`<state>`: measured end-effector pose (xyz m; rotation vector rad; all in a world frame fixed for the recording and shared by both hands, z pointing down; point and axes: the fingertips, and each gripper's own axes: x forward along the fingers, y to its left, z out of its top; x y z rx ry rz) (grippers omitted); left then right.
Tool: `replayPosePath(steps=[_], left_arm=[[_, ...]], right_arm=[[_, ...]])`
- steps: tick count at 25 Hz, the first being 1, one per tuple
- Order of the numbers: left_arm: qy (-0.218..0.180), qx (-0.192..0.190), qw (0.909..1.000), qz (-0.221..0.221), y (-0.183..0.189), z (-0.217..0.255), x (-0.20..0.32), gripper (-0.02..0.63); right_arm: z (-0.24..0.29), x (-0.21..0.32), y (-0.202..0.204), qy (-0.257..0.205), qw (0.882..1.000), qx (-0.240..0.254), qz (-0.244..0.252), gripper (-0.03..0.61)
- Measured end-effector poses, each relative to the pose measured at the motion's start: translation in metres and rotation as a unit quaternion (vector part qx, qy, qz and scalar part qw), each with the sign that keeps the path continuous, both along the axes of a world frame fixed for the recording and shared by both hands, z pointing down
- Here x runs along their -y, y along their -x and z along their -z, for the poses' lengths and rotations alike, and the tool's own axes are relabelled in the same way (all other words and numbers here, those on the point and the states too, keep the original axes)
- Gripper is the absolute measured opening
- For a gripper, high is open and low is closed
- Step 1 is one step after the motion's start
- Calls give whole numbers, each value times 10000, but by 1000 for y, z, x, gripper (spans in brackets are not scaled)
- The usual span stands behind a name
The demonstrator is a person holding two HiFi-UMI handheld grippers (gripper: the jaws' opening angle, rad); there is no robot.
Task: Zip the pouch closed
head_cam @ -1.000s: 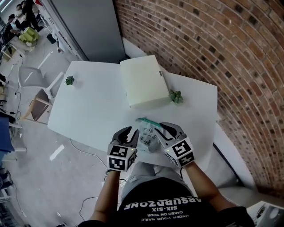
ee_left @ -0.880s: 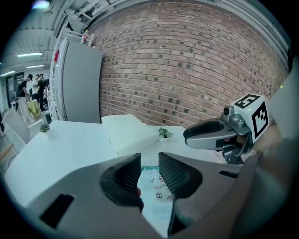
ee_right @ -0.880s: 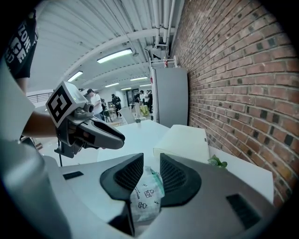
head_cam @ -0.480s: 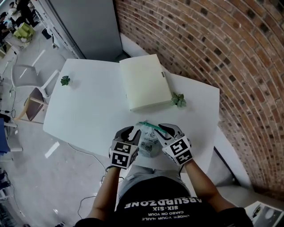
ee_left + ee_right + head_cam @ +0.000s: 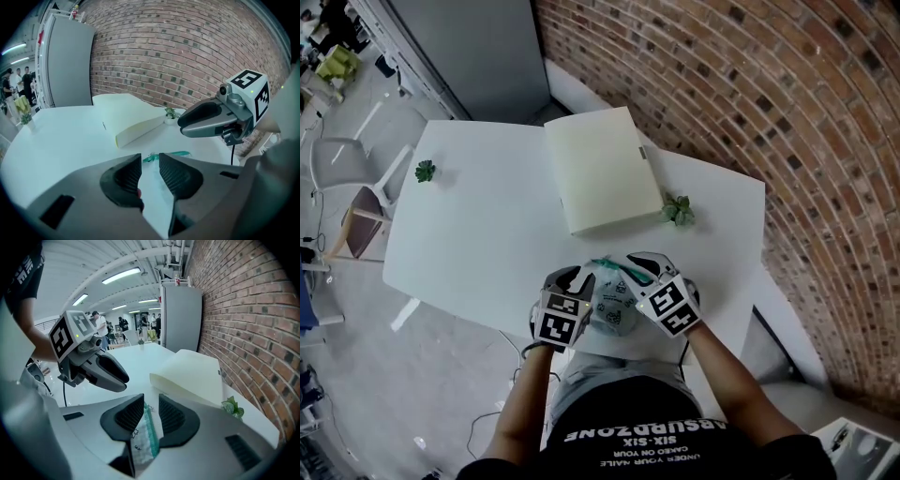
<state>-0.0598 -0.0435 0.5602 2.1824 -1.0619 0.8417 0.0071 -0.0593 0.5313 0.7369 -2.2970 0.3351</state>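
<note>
A small white printed pouch (image 5: pixel 612 300) with a green zipper (image 5: pixel 617 266) lies near the front edge of the white table (image 5: pixel 487 234). My left gripper (image 5: pixel 570 281) is at its left side and my right gripper (image 5: pixel 639 266) at its right, both close in. In the left gripper view the jaws (image 5: pixel 150 171) stand narrowly apart with pouch fabric (image 5: pixel 156 194) in the gap, and the right gripper (image 5: pixel 211 119) hangs just beyond. In the right gripper view the jaws (image 5: pixel 151 416) pinch the pouch (image 5: pixel 139 448) along its zipper edge (image 5: pixel 151 431).
A closed cream box (image 5: pixel 602 178) lies at the table's back. One small green plant (image 5: pixel 678 210) sits to the box's right, another (image 5: pixel 424 171) at the far left. A brick wall (image 5: pixel 769 112) runs along the right; a chair (image 5: pixel 356 178) stands left of the table.
Both grippers have drawn inward onto the pouch, and their jaws have narrowed from a wide spread to a thin gap.
</note>
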Motion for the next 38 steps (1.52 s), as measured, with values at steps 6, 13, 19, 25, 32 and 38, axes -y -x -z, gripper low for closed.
replayPosePath(steps=[6,13,19,25,32,38], left_arm=[[113,158,9996,-191,2,-21,8,100],[280,348,9978,-496,-4,-53,11,101],[313,468,9965,-626,-7,-62,16,101],[394,516,9950,-764,-7,-73,17,101],[375,710,9912,-1051,-10,-84,20,101],[458,901,9864,-1293,-14,-95,20,100]], right_arm=[[-22,6,5,-38,9984,-432,368,87],[-41,17,11,56,9956,-649,679,94],[-71,20,13,238,9896,-984,1027,95],[-93,24,16,230,9802,-1337,1441,95],[-113,24,20,152,9603,-1801,2125,97],[-121,20,27,-114,9398,-2082,2706,95]])
